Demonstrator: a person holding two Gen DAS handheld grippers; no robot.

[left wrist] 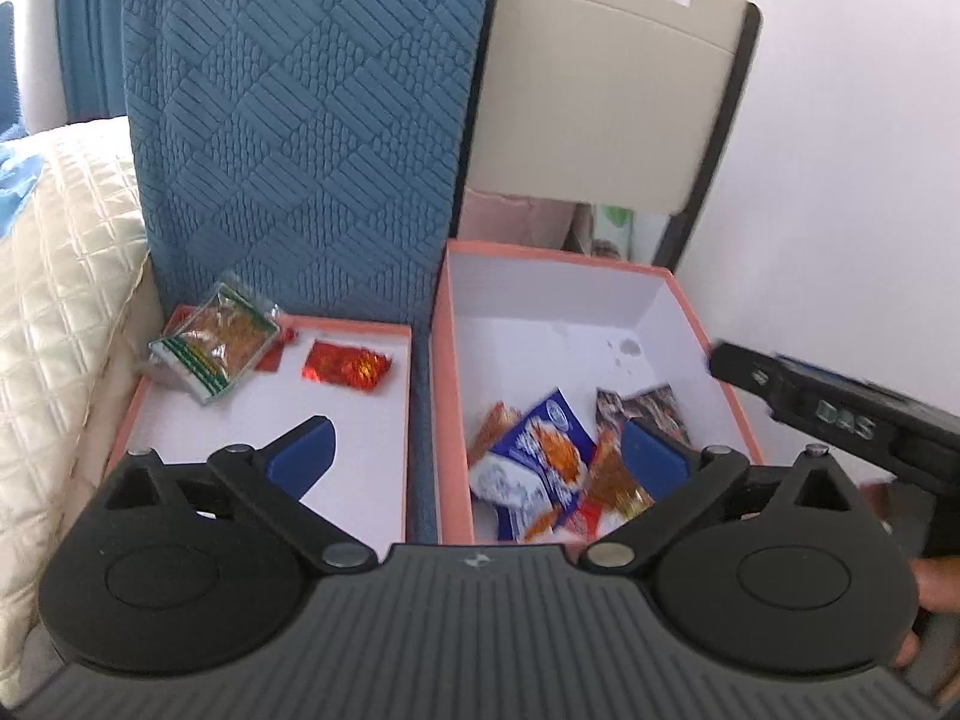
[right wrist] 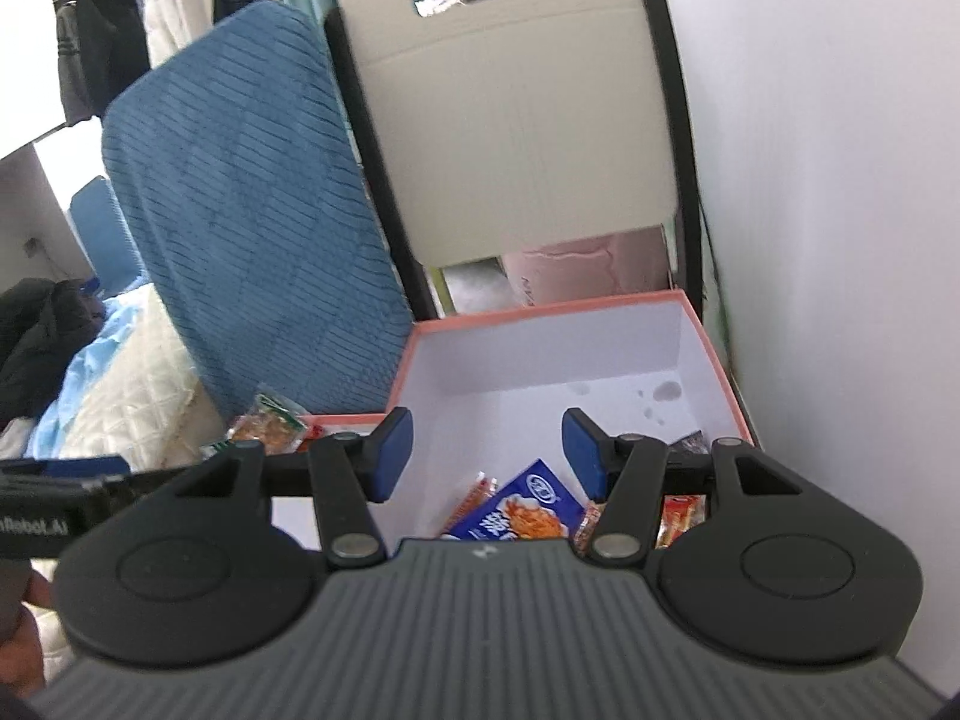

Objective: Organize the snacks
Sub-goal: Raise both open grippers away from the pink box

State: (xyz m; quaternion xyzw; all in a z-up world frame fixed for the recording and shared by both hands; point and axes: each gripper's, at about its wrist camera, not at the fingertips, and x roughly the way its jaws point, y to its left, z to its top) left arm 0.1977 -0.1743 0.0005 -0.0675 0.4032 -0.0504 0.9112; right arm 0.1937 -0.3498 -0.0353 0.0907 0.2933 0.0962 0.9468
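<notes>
Above two pink-rimmed boxes, left gripper point(left wrist: 477, 459) and right gripper point(right wrist: 487, 456) being held wide open, nothing gripped. Blue snack packet point(left wrist: 534, 462) lying in deep box point(left wrist: 696, 324); clear packet point(left wrist: 219, 339) resting in shallow tray point(left wrist: 360, 324).

This is a home, most likely a bedroom. To the left of the left claw point(left wrist: 477, 459) lies a bed with a cream quilted cover point(left wrist: 66, 276). Ahead of the claw, a blue padded cushion point(left wrist: 306, 120) stands upright beside a beige chair back point(left wrist: 600, 102). In the right wrist view, jackets and other clothes hang on a rail point(right wrist: 120, 18) far ahead to the left, and a white wall point(right wrist: 840, 210) is on the right.
</notes>
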